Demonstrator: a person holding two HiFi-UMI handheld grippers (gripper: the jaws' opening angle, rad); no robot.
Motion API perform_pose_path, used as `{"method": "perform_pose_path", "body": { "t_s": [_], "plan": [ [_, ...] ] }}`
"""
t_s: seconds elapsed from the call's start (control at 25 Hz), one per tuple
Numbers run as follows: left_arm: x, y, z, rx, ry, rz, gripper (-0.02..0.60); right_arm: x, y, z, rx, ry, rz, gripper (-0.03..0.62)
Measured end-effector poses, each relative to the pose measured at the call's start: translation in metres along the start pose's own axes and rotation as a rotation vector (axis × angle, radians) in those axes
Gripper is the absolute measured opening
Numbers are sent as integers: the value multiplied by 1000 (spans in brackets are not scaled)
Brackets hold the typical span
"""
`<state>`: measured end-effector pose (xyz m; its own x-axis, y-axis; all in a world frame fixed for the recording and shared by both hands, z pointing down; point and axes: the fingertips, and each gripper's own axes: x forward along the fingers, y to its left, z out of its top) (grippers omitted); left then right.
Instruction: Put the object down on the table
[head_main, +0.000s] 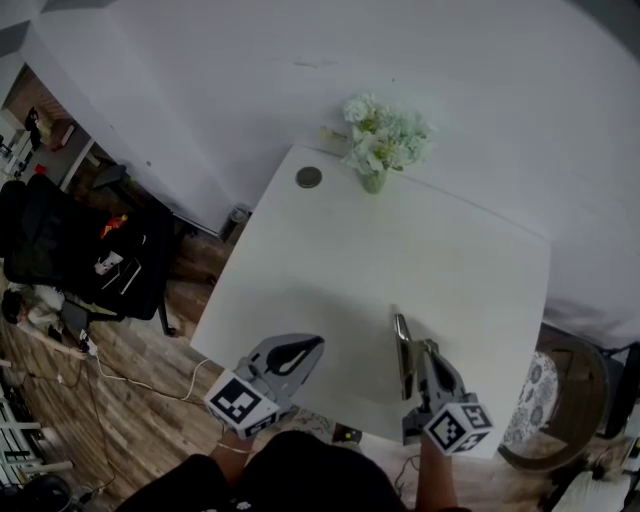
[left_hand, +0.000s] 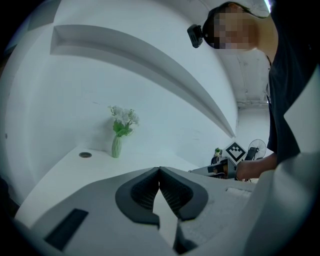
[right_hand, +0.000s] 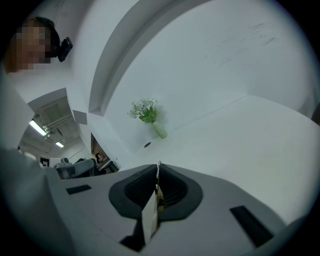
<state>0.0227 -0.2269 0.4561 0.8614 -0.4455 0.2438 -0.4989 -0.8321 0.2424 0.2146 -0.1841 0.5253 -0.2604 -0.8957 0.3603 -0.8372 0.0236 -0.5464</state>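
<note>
Right gripper view: right gripper (right_hand: 158, 174) jaws are clenching a thin flat object (right_hand: 150, 218) edge-on over the desk (right_hand: 250, 140), well short of the flower vase (right_hand: 159, 130). Left gripper (left_hand: 160, 171) jaws are pressing together, empty.

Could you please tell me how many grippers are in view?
2. The left gripper is at the near-left edge of the table, jaws together and empty; the right gripper is over its near-right part, shut on a thin flat object.
</note>
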Motion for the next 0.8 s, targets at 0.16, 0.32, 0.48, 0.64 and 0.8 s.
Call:
{"method": "perform_pose_path", "body": {
  "t_s": [0.16, 0.32, 0.48, 0.64, 0.8],
  "plan": [
    [3, 3, -4, -8, 11, -3, -2, 6, -5, -7, 10, 19, -10, 12],
    [4, 5, -8, -3, 17, -8, -2, 8, -9, -13, 21, 32, -17, 12],
    [4, 8, -9, 14, 9, -7, -1, 10, -12, -17, 25, 41, -20, 14],
    [3, 8, -10, -28, 25, 2, -2, 12, -15, -22, 24, 52, -27, 12],
    [4, 8, -10, -34, 27, 0, -2, 13, -17, -24, 21, 57, -32, 12]
  ]
}}
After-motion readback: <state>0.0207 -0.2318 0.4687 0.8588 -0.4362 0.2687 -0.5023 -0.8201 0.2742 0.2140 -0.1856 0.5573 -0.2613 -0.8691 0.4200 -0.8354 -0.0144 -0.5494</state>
